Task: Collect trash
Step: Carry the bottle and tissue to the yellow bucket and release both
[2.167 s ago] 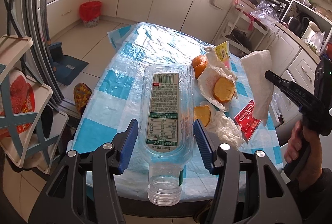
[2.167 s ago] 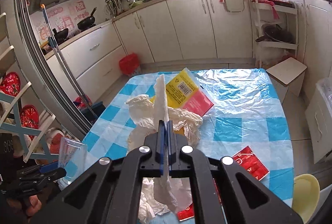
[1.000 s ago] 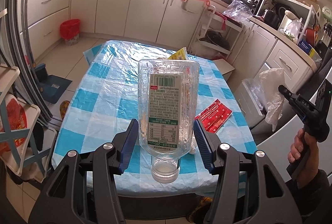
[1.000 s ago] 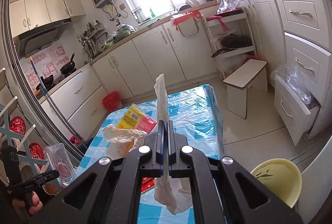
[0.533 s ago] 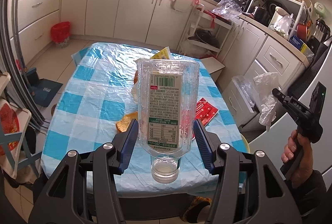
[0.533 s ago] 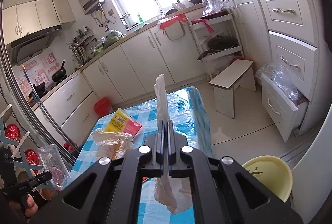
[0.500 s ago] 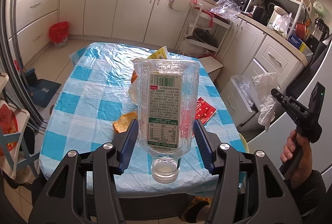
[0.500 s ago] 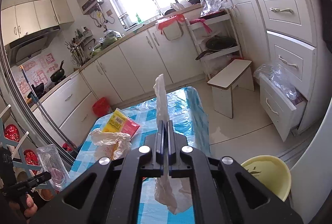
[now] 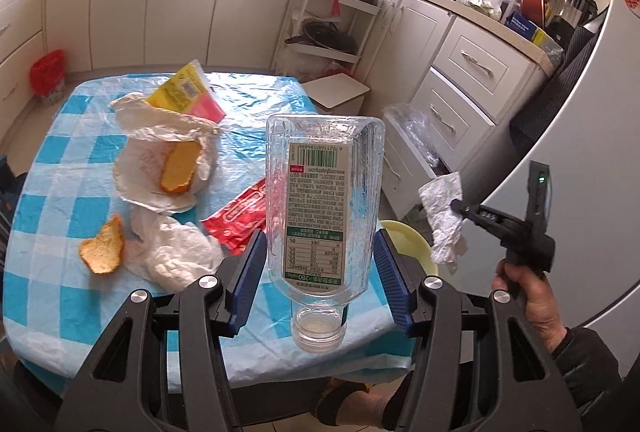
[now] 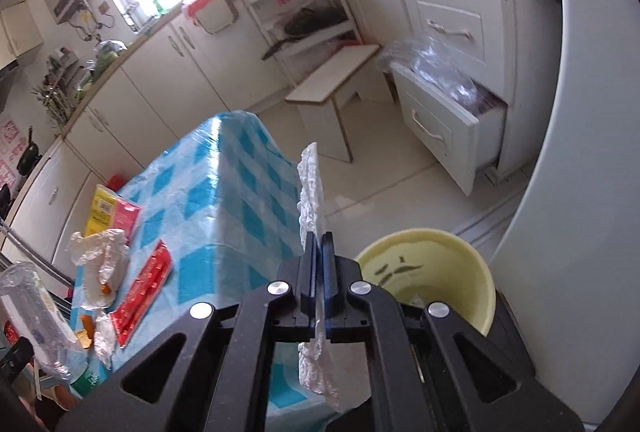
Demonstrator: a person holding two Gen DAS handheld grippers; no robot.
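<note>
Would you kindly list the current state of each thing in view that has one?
plastic bottle: uncapped, empty, between left tool pads
left tool: closed on the bottle
paper towel: crumpled, pinched in right tool
right tool: shut
yellow bin: open, on the floor
bottom drawer: pulled open
red packet: lying flat on table

left gripper (image 9: 320, 272) clamps clear bottle (image 9: 325, 200) | right gripper (image 9: 454, 206) pinches crumpled tissue (image 9: 443, 220)
</note>
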